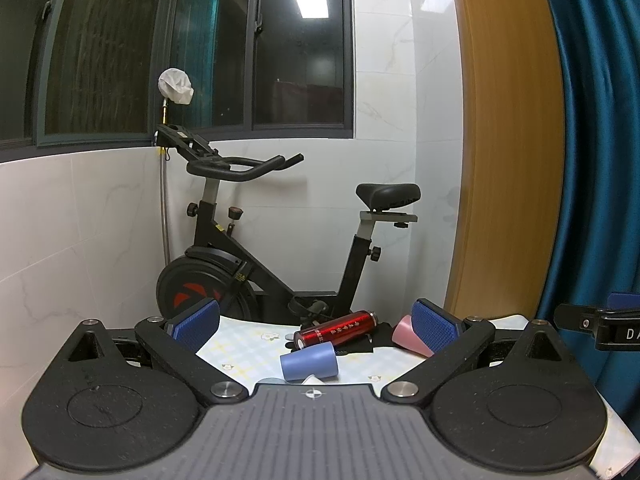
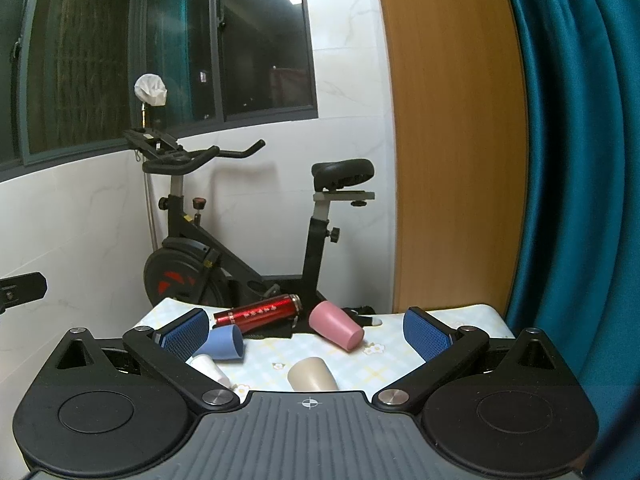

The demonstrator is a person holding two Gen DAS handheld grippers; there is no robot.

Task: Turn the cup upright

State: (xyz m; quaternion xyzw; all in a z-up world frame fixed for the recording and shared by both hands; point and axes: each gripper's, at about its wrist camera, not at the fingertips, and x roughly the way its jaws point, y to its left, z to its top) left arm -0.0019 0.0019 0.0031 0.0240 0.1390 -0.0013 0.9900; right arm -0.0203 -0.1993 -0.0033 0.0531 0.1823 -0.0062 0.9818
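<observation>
Several cups lie on their sides on a table with a checked cloth (image 2: 360, 364). A blue cup (image 1: 309, 361) (image 2: 223, 344) lies at the left. A pink cup (image 2: 336, 325) (image 1: 410, 337) lies at the back right. A beige cup (image 2: 312, 374) lies nearest the right gripper, and a white cup (image 2: 210, 368) lies at the left. My left gripper (image 1: 316, 326) is open and empty, short of the blue cup. My right gripper (image 2: 306, 334) is open and empty, short of the beige cup.
A red metal flask (image 1: 338, 329) (image 2: 258, 311) lies on a black cloth (image 1: 360, 346) at the back of the table. Behind the table stands an exercise bike (image 1: 256, 240). A wooden panel (image 2: 456, 140) and a teal curtain (image 2: 580, 160) are at the right.
</observation>
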